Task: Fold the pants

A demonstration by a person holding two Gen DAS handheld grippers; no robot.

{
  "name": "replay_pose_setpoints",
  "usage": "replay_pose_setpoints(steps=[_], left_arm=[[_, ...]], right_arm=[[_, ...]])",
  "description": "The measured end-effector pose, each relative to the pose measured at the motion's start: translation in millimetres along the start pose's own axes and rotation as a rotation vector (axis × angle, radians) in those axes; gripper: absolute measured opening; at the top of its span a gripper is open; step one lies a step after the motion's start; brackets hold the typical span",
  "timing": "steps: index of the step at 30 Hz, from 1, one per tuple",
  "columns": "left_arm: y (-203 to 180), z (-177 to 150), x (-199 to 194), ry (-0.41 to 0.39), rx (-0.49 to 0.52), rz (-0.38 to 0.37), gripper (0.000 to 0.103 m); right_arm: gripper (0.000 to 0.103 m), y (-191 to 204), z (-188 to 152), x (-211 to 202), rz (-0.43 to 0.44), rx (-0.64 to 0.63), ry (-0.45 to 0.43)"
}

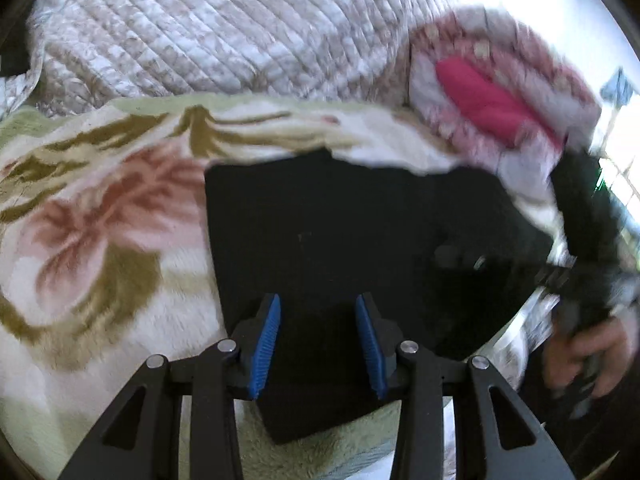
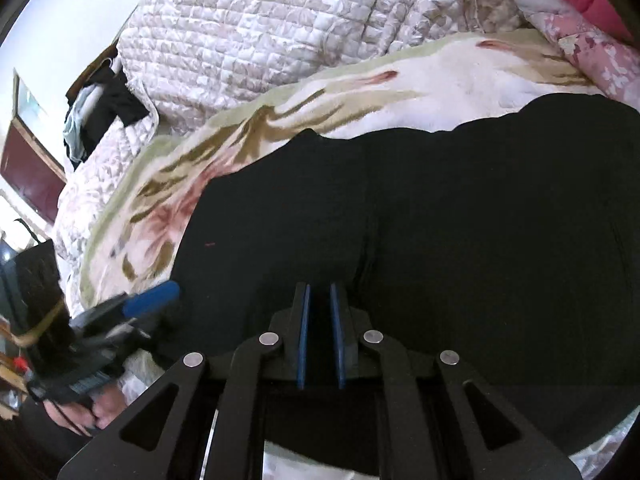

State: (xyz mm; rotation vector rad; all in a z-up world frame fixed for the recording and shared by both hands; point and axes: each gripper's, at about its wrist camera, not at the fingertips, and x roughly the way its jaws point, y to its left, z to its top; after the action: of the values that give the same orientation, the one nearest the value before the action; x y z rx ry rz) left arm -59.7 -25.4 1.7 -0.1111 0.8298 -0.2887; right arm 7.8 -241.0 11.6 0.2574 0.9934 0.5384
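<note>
Nearest, in the left wrist view: left gripper (image 1: 318, 344), blue pads (image 1: 266, 344) spread wide apart, nothing between them, poised over the near edge of the black pants (image 1: 320, 232). In the right wrist view: right gripper (image 2: 320, 336), pads (image 2: 303, 336) drawn close with a narrow dark gap between; whether any cloth sits pinched there, cannot tell, since the black fabric below hides it.

Just beyond: pants lying flat on the floral fleece blanket (image 1: 100, 208), a broad dark panel with a vertical crease or seam down the middle in the right view, and a squared, compact outline in the left. Apparently folded at least 1 time already, judging by the straight left edge and short length; hard to count layers in the black. Likely left: 1 more fold across and a smoothing of the rippled far edge.

Farther back: quilted bedspread (image 1: 208, 36) and a pink pillow (image 1: 480, 100) among bedding on the right. Far left in the right view: a heap of dark clothes (image 2: 104, 112).
</note>
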Motion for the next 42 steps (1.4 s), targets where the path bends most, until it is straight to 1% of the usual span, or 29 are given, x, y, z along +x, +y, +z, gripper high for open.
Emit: replay_pose_setpoints(steps=[2, 3, 6, 9, 11, 15, 18, 19, 20, 22, 25, 27, 28, 29, 34, 37, 40, 42], left_arm=[[-10, -4, -1, -0.010, 0.063, 0.042, 0.041], [-12, -5, -2, -0.012, 0.071, 0.048, 0.041], [-9, -10, -3, -0.018, 0.046, 0.043, 0.041], [-10, -12, -4, -0.025, 0.052, 0.055, 0.041], [-10, -10, -6, -0.027, 0.053, 0.059, 0.041], [-3, -7, -20, -0.049, 0.007, 0.055, 0.041], [5, -15, -19, -0.025, -0.037, 0.043, 0.041], [5, -17, -18, -0.019, -0.043, 0.042, 0.041], [4, -18, -19, -0.023, -0.035, 0.047, 0.041], [2, -17, -25, -0.039, -0.025, 0.047, 0.041], [5, -17, -31, -0.058, -0.054, 0.040, 0.041], [5, -19, -24, -0.031, -0.052, 0.046, 0.041], [4, -20, -20, -0.013, -0.043, 0.055, 0.041], [3, -21, -20, -0.014, -0.034, 0.062, 0.041], [5, -14, -24, -0.034, -0.041, 0.057, 0.041], [9, -5, -17, -0.027, -0.059, 0.052, 0.041], [8, 10, -5, -0.026, -0.050, 0.051, 0.041], [10, 16, 3, -0.019, -0.054, 0.037, 0.041]], right_arm=[[0.010, 1, -3, -1, -0.011, -0.019, 0.001], [0.010, 3, -6, -2, -0.018, -0.035, 0.001], [0.010, 7, -13, -3, -0.039, -0.061, -0.009], [0.010, 10, -20, -4, -0.052, -0.081, -0.028], [0.010, 15, -17, -7, -0.076, -0.100, -0.035], [0.013, 21, -19, -21, -0.094, -0.132, -0.096], [0.015, 20, -27, -10, -0.135, -0.148, -0.037], [0.015, 20, -27, -13, -0.135, -0.149, -0.054], [0.015, 22, -25, -16, -0.138, -0.145, -0.056], [0.015, 22, -26, -24, -0.130, -0.139, -0.090], [0.015, 20, -29, -23, -0.130, -0.119, -0.072], [0.015, 22, -31, -17, -0.152, -0.145, -0.054], [0.015, 23, -31, -18, -0.161, -0.154, -0.055], [0.015, 25, -30, -20, -0.166, -0.155, -0.060], [0.015, 27, -27, -32, -0.150, -0.145, -0.127], [0.015, 29, -17, -26, -0.153, -0.149, -0.123], [0.015, 30, 0, -15, -0.147, -0.153, -0.123], [0.015, 24, 7, -4, -0.150, -0.124, -0.100]])
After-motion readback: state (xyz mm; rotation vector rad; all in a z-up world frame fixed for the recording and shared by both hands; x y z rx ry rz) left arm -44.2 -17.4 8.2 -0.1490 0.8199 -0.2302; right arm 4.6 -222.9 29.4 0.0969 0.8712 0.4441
